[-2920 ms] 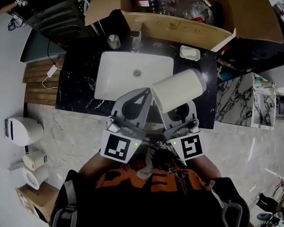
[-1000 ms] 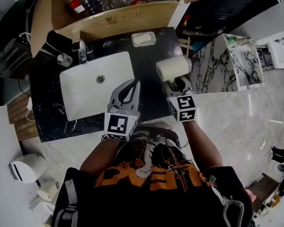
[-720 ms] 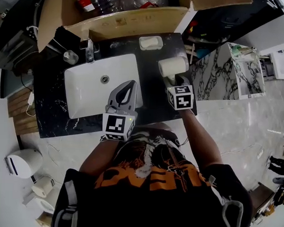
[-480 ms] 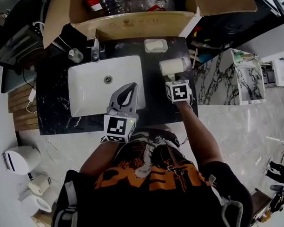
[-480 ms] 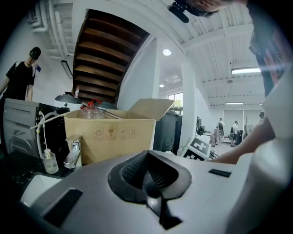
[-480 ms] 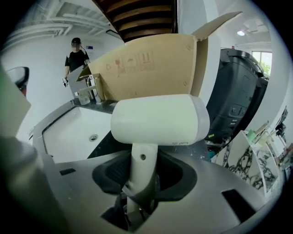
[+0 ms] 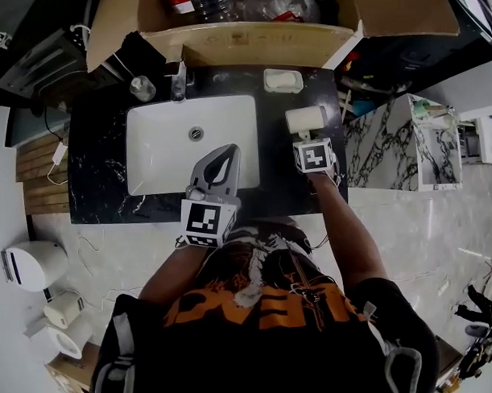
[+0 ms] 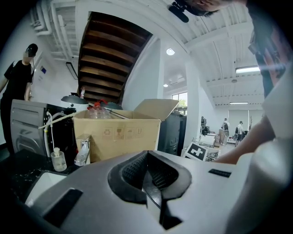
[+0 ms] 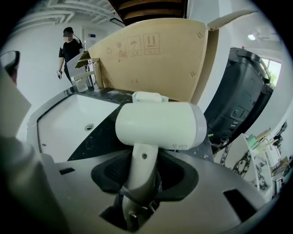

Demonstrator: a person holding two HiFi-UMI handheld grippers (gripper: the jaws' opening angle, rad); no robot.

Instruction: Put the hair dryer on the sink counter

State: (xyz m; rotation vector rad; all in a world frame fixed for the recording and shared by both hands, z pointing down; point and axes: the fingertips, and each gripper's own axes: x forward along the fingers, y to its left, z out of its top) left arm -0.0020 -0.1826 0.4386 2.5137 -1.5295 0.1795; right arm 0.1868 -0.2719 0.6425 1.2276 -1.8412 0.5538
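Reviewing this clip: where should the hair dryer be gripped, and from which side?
By the handle, coming from its free end, below the barrel. The hair dryer has a wide rounded barrel that jaws would likely slip on; the slim straight handle fits between them. The right gripper has it that way, handle between its jaws, which are opening.

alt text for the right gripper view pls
A white hair dryer has its handle between the right gripper's jaws, which are opening, above a black counter beside a white sink. A soap dish and a cardboard box are behind it.
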